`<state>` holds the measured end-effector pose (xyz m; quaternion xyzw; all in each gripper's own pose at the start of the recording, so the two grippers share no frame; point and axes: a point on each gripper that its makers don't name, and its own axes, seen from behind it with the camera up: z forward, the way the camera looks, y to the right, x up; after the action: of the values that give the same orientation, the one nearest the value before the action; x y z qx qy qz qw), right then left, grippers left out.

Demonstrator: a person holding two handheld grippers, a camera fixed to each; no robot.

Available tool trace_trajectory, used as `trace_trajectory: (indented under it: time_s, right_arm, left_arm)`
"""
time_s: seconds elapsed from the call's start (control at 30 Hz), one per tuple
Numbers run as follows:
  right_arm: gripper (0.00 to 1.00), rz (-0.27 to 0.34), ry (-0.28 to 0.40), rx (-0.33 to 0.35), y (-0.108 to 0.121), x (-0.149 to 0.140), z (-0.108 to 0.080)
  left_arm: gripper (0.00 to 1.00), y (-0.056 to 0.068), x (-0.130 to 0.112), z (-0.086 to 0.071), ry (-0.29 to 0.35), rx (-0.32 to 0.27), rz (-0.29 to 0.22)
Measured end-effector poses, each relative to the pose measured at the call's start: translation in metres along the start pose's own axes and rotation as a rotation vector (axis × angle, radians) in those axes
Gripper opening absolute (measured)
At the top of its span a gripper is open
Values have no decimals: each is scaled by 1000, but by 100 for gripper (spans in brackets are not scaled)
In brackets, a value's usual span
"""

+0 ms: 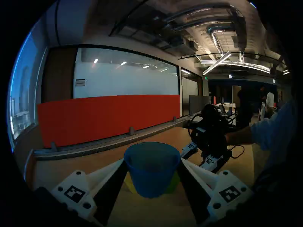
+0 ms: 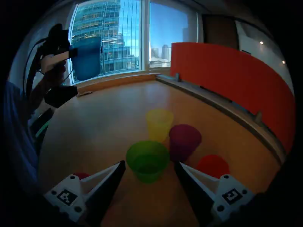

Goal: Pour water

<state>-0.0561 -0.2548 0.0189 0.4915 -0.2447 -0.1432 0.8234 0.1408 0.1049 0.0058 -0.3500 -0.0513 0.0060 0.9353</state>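
Observation:
My left gripper [image 1: 152, 160] is shut on a blue cup [image 1: 152, 176], held upright in the air above the wooden table [image 1: 151, 212]. In the right gripper view the same blue cup [image 2: 86, 58] hangs high at the far left in that gripper [image 2: 72, 55], with a hand behind it. My right gripper [image 2: 147, 168] is open low over the table, its fingers on either side of a green cup [image 2: 147, 160] with small gaps. Behind it stand a yellow cup [image 2: 159, 123], a purple cup [image 2: 184, 142] and a red cup [image 2: 213, 165]. The right gripper [image 1: 200, 154] also shows across the table.
An orange partition [image 2: 235, 83] on a grey rail [image 2: 227, 109] runs along the table's far side. Windows [image 2: 125, 34] back the other end. A person's sleeve [image 1: 272, 128] and black cables [image 1: 236, 149] lie at the right. A small red object [image 2: 80, 175] sits by my right gripper's left finger.

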Motion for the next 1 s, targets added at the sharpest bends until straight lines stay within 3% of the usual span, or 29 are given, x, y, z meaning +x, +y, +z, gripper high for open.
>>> trace_trajectory:
  time_s: [0.67, 1.0]
  right_arm:
    - [100, -20, -44, 9, -2, -9, 33]
    - [96, -25, -58, -3, 0, -12, 40]
  left_arm:
    - [87, -7, -5, -2, -9, 12, -7]
    - [87, -8, -7, -4, -12, 13, -9]
